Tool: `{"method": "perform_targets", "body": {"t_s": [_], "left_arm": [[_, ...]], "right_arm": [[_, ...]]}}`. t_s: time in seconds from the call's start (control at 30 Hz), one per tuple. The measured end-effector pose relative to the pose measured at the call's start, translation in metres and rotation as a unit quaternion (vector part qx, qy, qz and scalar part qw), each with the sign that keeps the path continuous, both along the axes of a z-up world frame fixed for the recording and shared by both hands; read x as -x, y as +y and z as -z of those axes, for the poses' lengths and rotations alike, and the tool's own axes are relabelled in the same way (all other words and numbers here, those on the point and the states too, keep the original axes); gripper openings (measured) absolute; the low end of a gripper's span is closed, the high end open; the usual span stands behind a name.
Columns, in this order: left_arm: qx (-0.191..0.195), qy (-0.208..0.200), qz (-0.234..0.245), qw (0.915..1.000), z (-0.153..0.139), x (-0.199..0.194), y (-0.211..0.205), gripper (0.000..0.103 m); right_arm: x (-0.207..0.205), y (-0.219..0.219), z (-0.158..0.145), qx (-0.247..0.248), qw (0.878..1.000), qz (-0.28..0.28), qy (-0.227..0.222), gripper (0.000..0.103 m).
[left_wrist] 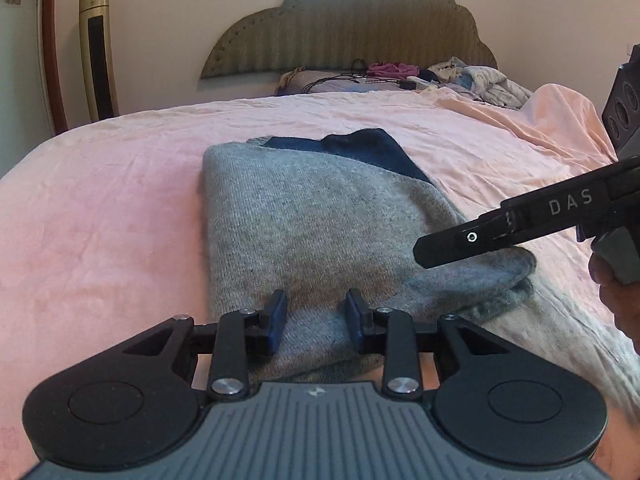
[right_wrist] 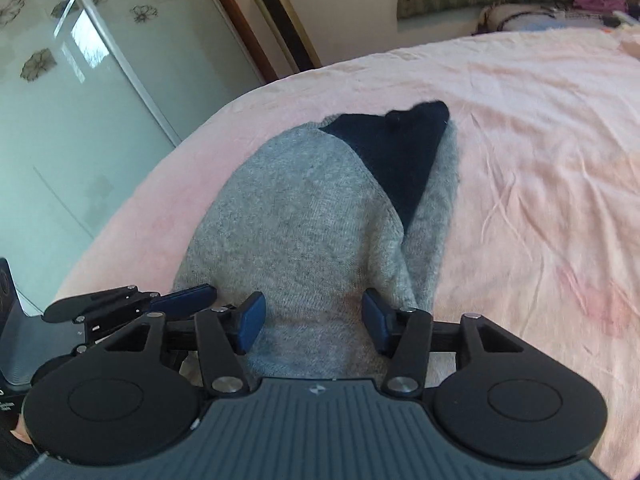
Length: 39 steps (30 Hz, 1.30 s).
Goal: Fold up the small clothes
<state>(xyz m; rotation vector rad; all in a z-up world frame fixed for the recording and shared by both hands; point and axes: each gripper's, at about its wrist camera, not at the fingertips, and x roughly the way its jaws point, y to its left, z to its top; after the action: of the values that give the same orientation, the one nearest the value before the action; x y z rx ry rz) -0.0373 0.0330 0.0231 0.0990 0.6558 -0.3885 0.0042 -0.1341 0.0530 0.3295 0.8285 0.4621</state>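
Both hand-held grippers sit at the near edge of a folded grey knit garment (left_wrist: 320, 216) on a pink bedspread (left_wrist: 100, 220). Left gripper (left_wrist: 316, 316) holds its blue pads apart with grey cloth lying between them, not visibly pinched; right gripper (right_wrist: 312, 316) does the same over the neighbouring corner, jaws part-spread and nothing clamped. From the left view the right tool reaches in from the side, its tip low over the garment's near right corner, though whether it touches the knit is hard to tell at that angle.

The garment lies near the middle of the bed, doubled over, a dark navy panel (right_wrist: 400, 152) showing at its far end and loose layers splaying at the near right corner (left_wrist: 516, 276).

Risk lies in those layers: pads that shut on only the top ply would lift one sheet and open the fold instead of carrying it. Uneven pulls by the two tools could skew the edges. Soft bedding could bunch into a jaw. A heap of other clothes (left_wrist: 480, 76) sits well apart by the headboard (left_wrist: 352, 32).
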Motion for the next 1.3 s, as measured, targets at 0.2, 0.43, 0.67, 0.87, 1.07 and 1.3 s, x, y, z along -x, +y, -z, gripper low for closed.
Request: {"method": "perform_targets", "body": {"t_s": [0.2, 0.43, 0.67, 0.87, 1.07, 1.3], "left_arm": [[0.008, 0.003, -0.007, 0.9999, 0.000, 0.014, -0.003, 0.078], [0.010, 0.003, -0.017, 0.9998, -0.009, 0.027, 0.000, 0.078], [0.003, 0.019, -0.053, 0.9984, -0.006, 0.038, 0.011, 0.078], [0.007, 0.042, -0.092, 0.9948, 0.006, 0.049, 0.022, 0.079], [-0.006, 0.018, -0.108, 0.9940, 0.015, 0.066, 0.019, 0.089], [-0.014, 0.025, -0.106, 0.9940, 0.018, 0.062, 0.016, 0.103]], "right_arm": [[0.021, 0.005, -0.024, -0.002, 1.000, 0.007, -0.012, 0.068], [0.024, -0.006, -0.012, -0.030, 0.999, 0.029, 0.025, 0.063], [0.063, -0.009, -0.026, 0.002, 0.999, 0.045, -0.010, 0.085], [0.083, -0.003, -0.010, 0.083, 0.994, 0.075, -0.006, 0.093], [0.098, 0.019, 0.013, 0.161, 0.981, 0.105, -0.032, 0.103], [0.103, 0.037, 0.024, 0.213, 0.965, 0.140, -0.068, 0.103]]}}
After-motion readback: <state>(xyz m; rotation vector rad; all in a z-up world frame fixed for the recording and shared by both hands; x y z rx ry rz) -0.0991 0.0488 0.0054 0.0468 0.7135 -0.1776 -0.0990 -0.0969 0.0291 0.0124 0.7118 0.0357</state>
